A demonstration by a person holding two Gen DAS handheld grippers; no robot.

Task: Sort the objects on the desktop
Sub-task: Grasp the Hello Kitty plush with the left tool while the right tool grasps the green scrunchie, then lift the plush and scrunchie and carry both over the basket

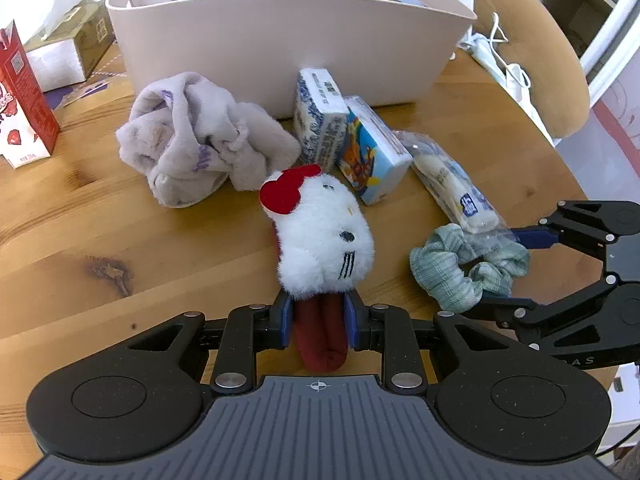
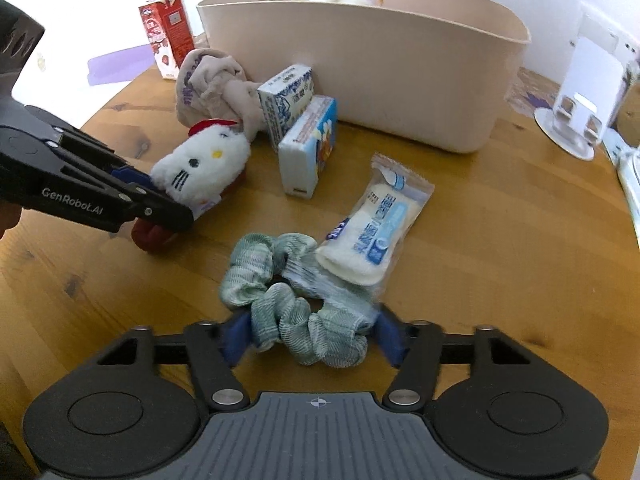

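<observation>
Pick-up step, judged from the grips. My left gripper [image 1: 319, 316] is clamped on the red body of the cat plush [image 1: 324, 236], in front of the beige bin [image 1: 280, 40]. My right gripper [image 2: 312, 334] stands apart around the green scrunchie [image 2: 296, 304] (pads not pressing), nearer than the plush. Next: close, lift both into the bin.

Both wrist views are angled steeply down, close over the table [image 1: 120, 220]; the bin [image 1: 280, 40] and, seemingly, the same clutter are shared.

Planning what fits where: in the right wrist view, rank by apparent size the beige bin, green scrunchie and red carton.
1. beige bin
2. green scrunchie, though nearness to the camera enlarges it
3. red carton
</observation>
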